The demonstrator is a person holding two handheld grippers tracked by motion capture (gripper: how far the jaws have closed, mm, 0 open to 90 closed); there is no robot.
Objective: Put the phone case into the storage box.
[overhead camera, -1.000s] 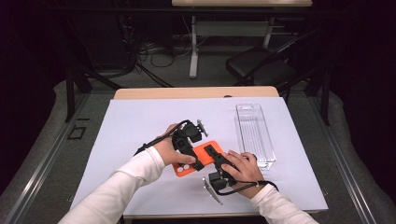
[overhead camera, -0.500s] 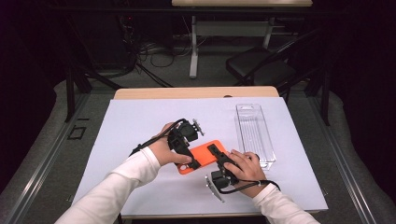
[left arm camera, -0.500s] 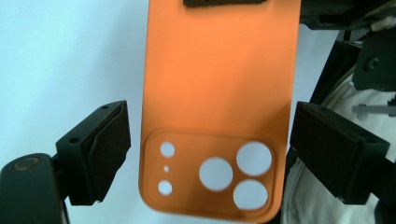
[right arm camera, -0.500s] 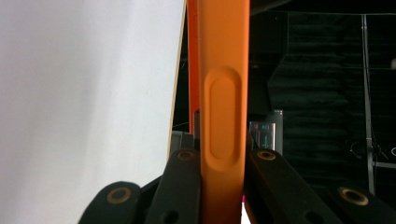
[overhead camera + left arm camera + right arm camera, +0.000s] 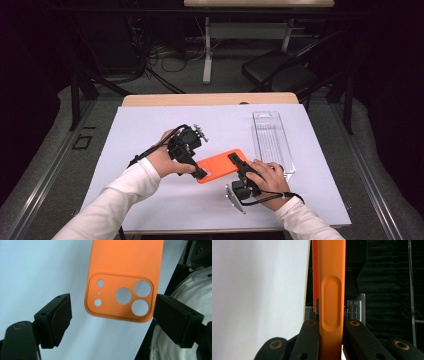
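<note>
The right gripper [image 5: 239, 165] is seen right of centre in the high view, its jaws pressed together on the long edge of an orange phone case [image 5: 220, 165]; in the right gripper view the case edge [image 5: 331, 300] stands clamped between the two black jaws. The left gripper [image 5: 199, 171] is held at the case's lower-left end with its jaws spread, and in the left gripper view the camera-cutout end of the case [image 5: 120, 297] hangs between them, untouched by either pad. The case appears to be held above the sheet. A handover or two-point hold seems to be in hand; it would be done well if the spread jaws were centred on the cutout end and closed squarely before the other grip is eased. A clear plastic tray [image 5: 270, 140] lies at the right on the white sheet [image 5: 150, 125] covering the table. A dark room with a chair [image 5: 280, 75] and floor cables [image 5: 150, 55] is seen beyond.
</note>
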